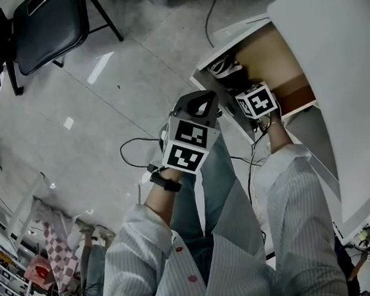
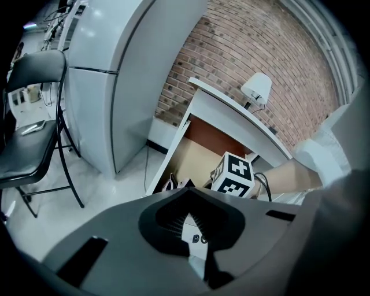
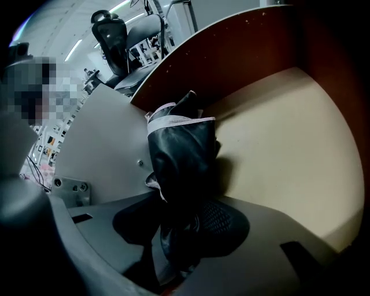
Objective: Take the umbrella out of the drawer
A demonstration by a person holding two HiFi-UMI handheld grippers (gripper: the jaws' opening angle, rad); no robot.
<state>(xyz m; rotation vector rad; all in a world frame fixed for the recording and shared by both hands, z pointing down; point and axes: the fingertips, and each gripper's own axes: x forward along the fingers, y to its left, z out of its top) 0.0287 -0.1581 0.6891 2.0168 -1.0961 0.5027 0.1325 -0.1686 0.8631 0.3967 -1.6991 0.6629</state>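
Note:
The drawer [image 1: 270,50] stands pulled open, its tan floor [image 3: 289,144] mostly bare. A folded black umbrella [image 3: 182,150] with a white trim leans against the drawer's white left wall; it also shows as the dark bundle [image 1: 224,67] in the head view. My right gripper [image 3: 182,209] points steeply down into the drawer and is shut on the umbrella's lower end, whose fabric fills the gap between the jaws. Its marker cube [image 1: 257,100] hides the jaws from above. My left gripper [image 1: 201,99] hovers just outside the drawer's front, shut and holding nothing [image 2: 186,193].
A white desk top [image 1: 340,62] overhangs the drawer on the right. Black cables [image 1: 132,149] trail over the tiled floor. A black folding chair [image 2: 29,144] and a tall grey cabinet [image 2: 115,87] stand to the left, with a brick wall [image 2: 260,46] behind.

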